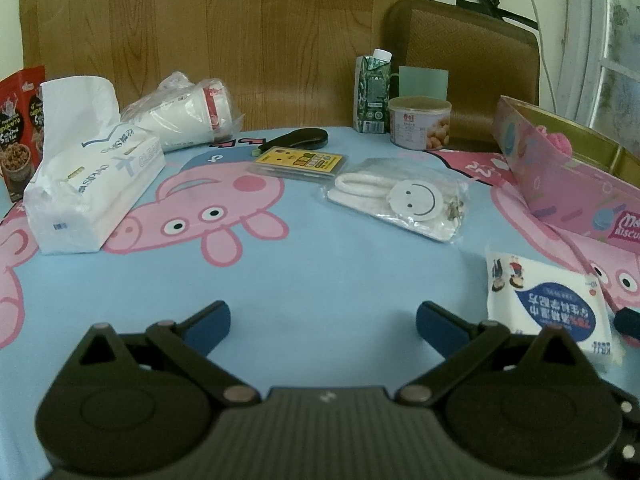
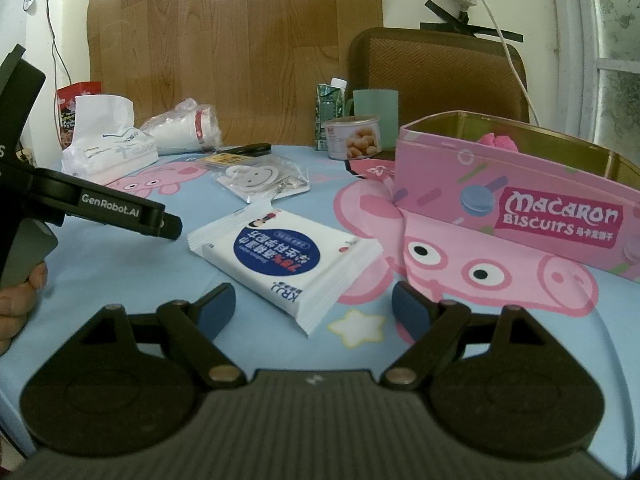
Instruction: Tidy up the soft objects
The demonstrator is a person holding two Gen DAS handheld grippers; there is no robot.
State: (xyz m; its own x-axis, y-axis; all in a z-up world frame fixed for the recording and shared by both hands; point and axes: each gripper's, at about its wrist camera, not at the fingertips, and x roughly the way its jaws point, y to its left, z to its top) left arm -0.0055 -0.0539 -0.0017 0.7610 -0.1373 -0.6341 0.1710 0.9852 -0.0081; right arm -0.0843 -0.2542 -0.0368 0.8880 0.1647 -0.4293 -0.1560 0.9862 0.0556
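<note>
A white wipes pack (image 2: 284, 258) with a blue label lies on the cartoon tablecloth just ahead of my right gripper (image 2: 314, 306), which is open and empty. The pack also shows at the right in the left wrist view (image 1: 548, 304). My left gripper (image 1: 323, 322) is open and empty over bare cloth. A clear bag with a white smiley item (image 1: 400, 200) lies ahead of it, also in the right wrist view (image 2: 256, 178). A pink macaron biscuit tin (image 2: 516, 200) stands open at the right with a pink fuzzy thing (image 2: 498, 141) inside. A tissue pack (image 1: 88, 184) lies far left.
A bag of paper cups (image 1: 188, 116), a green carton (image 1: 372, 94), a snack can (image 1: 420, 122), a yellow card sleeve (image 1: 298, 162) and a black case (image 1: 300, 138) sit at the back. A brown chair (image 2: 440, 76) stands behind the table. The left gripper's body (image 2: 100, 208) reaches in from the left.
</note>
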